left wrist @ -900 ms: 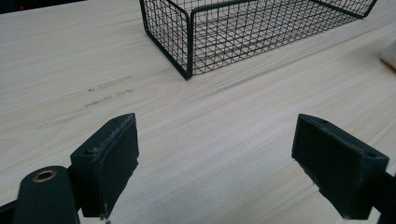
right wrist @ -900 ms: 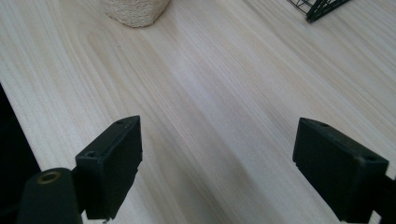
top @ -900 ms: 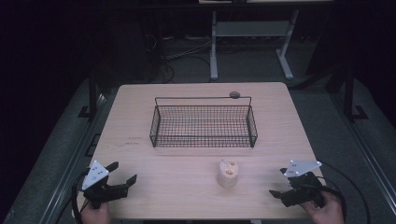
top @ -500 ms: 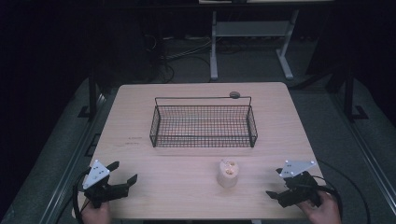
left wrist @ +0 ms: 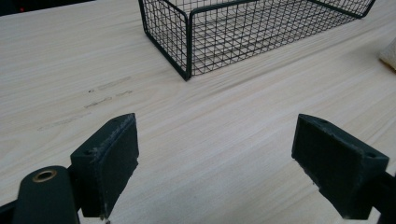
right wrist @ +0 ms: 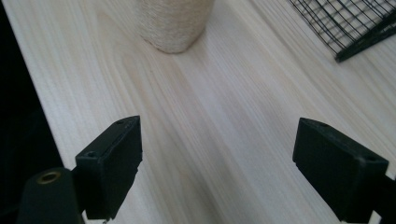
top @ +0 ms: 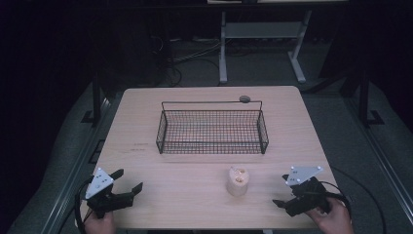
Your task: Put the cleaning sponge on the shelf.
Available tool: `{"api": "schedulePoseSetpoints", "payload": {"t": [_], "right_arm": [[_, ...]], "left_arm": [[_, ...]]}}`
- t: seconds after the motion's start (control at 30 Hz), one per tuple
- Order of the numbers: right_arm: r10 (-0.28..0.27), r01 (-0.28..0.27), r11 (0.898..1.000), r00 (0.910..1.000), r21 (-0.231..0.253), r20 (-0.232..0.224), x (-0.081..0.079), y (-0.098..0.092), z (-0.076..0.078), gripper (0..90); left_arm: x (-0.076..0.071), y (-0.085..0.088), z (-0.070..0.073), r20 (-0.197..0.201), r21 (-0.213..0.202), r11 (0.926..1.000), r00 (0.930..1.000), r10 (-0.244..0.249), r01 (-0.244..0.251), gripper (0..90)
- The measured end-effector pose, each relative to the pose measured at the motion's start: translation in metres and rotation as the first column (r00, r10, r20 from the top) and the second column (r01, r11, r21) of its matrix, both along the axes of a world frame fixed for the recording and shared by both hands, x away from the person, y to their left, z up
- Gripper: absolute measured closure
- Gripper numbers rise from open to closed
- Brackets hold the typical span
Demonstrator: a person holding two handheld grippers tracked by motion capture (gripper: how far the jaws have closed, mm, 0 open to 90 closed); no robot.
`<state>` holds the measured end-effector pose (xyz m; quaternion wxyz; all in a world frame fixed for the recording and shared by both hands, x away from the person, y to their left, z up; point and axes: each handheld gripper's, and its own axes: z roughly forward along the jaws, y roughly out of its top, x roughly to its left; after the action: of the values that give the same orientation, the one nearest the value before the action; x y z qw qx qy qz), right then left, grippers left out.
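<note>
Right gripper [top: 285, 197] sits low at the near right corner of the wooden table [top: 146, 112], jaws spread wide with nothing between them, only bare wood under the pads. It points toward the small beige woven cylinder [top: 237, 181], which stands upright on the table just in front of the black wire basket [top: 212, 131], near the gripper but clearly apart from it. In the right gripper view the cylinder's base [right wrist: 175, 23] shows at the top, ahead of the open jaws, with a corner of the basket off to the upper right. Over at the near left corner, the left gripper [top: 127, 184] rests with its jaws parted and empty too, facing the basket's near corner.
</note>
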<state>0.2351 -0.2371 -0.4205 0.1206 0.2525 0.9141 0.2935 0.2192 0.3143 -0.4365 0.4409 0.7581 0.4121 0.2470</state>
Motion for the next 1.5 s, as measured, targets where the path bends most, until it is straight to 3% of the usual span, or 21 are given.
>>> {"api": "schedulePoseSetpoints", "payload": {"t": [0.27,0.67,1.0,1.5], "right_arm": [[0.036,-0.036,0.999,0.9994,0.015,0.0,0.003,0.006,0.011,15.1],[0.112,-0.112,0.993,0.9936,-0.024,-0.019,0.012,0.026,0.02,15.1],[0.183,-0.184,0.982,0.9829,-0.032,-0.024,0.019,0.045,0.032,15.1],[0.247,-0.25,0.966,0.9677,-0.069,-0.052,0.032,0.07,0.046,15.1]], "left_arm": [[0.0,0.001,0.0,0.001,0.003,1.0,1.0,0.003,-0.003,13.9],[0.0,0.001,0.0,-0.001,0.002,1.0,1.0,0.002,-0.002,13.9],[0.0,-0.001,0.0,-0.002,0.007,0.9999,1.0,-0.007,0.007,13.9],[0.0,0.001,0.0,-0.004,-0.003,1.0,1.0,-0.003,0.003,13.9]]}}
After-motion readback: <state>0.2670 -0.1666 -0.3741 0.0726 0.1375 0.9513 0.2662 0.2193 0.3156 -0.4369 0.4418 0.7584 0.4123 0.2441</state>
